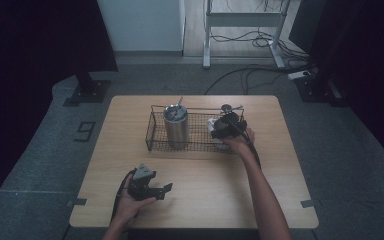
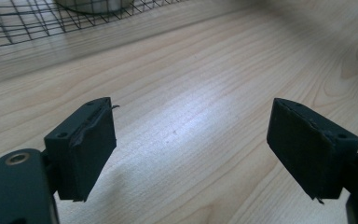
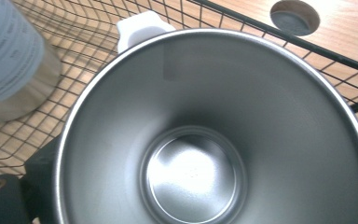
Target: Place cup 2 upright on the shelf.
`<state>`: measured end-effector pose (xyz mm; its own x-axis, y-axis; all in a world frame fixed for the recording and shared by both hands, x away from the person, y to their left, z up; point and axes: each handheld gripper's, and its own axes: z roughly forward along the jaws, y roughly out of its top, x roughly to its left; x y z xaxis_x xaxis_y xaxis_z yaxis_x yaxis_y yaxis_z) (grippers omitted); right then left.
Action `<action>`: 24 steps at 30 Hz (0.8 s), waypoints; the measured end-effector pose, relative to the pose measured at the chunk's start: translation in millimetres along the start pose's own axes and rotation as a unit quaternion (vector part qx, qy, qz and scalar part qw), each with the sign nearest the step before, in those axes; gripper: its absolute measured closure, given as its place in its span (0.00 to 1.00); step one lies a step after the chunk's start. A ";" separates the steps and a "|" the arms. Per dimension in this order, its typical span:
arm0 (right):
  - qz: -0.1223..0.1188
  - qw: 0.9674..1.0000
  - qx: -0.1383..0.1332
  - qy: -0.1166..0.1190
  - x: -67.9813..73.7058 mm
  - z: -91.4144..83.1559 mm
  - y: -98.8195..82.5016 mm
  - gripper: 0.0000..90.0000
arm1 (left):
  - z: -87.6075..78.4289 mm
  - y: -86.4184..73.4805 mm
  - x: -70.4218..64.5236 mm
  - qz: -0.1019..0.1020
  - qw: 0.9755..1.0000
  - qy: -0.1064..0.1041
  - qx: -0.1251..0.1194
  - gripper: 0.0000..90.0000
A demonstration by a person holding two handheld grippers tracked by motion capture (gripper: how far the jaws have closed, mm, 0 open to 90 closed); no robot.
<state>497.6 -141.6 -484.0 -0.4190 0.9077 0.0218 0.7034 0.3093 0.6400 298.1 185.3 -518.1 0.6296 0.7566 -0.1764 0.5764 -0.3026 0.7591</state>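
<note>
A wire basket (image 1: 156, 131) sits on the far half of the wooden table (image 1: 280, 165), and everything else is placed here against it.

A tall steel tumbler (image 1: 175, 126) stands upright inside the basket, toward its left end, with a lid and a straw (image 1: 180, 101) rising from the top. In the right gripper view the same tumbler (image 3: 9, 60) appears at the upper left, standing on the basket's mesh floor (image 3: 98, 51).

The right gripper (image 1: 228, 126) is at the basket's right end, reaching in over its near rim, with the person's right hand (image 1: 240, 145) just outside that rim. From the gripper's own camera, an open steel cup (image 3: 214, 140) sits directly before the lens, mouth toward it, empty and shiny inside, within the basket. One black jaw shows against the cup's outer wall at lower left; the other is hidden, so I cannot tell whether the jaws are clamped on the cup. A white piece (image 3: 140, 25) shows just beyond the cup's rim. A round hole (image 3: 294, 17) in the tabletop lies outside the basket's far wire.

The left gripper (image 1: 152, 189) is well in front of the basket, near the table's front edge, held in the left hand (image 1: 130, 205). Its jaws stand wide apart with only bare wood between them; the basket (image 2: 23, 23) shows at the upper left of its view.
</note>
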 end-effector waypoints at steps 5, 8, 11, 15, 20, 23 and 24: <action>-0.001 1.000 -0.013 -0.002 -0.6 -3.6 0.2 0.01 | -1.1 -0.1 2.0 -0.005 1.000 0.001 -0.001 0.17; 0.003 1.000 -0.026 0.003 -1.6 -7.1 0.3 0.00 | -0.4 -0.2 1.2 -0.004 1.000 -0.001 0.001 0.17; 0.008 0.998 -0.058 0.012 -1.6 -16.3 1.6 0.00 | 0.3 -0.2 0.5 -0.001 1.000 -0.003 0.004 0.17; 0.008 0.997 -0.080 0.019 -2.6 -24.5 2.8 0.00 | 0.5 -0.2 0.5 -0.001 1.000 -0.003 0.005 0.17; 0.008 0.995 -0.099 0.019 -2.5 -35.6 2.5 0.00 | 0.6 -0.2 0.2 -0.001 1.000 -0.002 0.005 0.17; 0.003 0.993 -0.113 0.017 -1.1 -41.9 -0.7 0.02 | 0.3 -0.1 -0.1 0.000 1.000 -0.003 0.005 0.17; 0.007 0.993 -0.118 0.023 -1.7 -43.4 -2.2 0.02 | 0.5 -0.2 0.1 -0.001 1.000 -0.002 0.005 0.17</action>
<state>471.8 -156.2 -452.2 -0.4398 0.8958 0.0645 0.5573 0.2160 0.8017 298.3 185.2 -518.6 0.6311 0.7544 -0.1805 0.5824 -0.3070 0.7527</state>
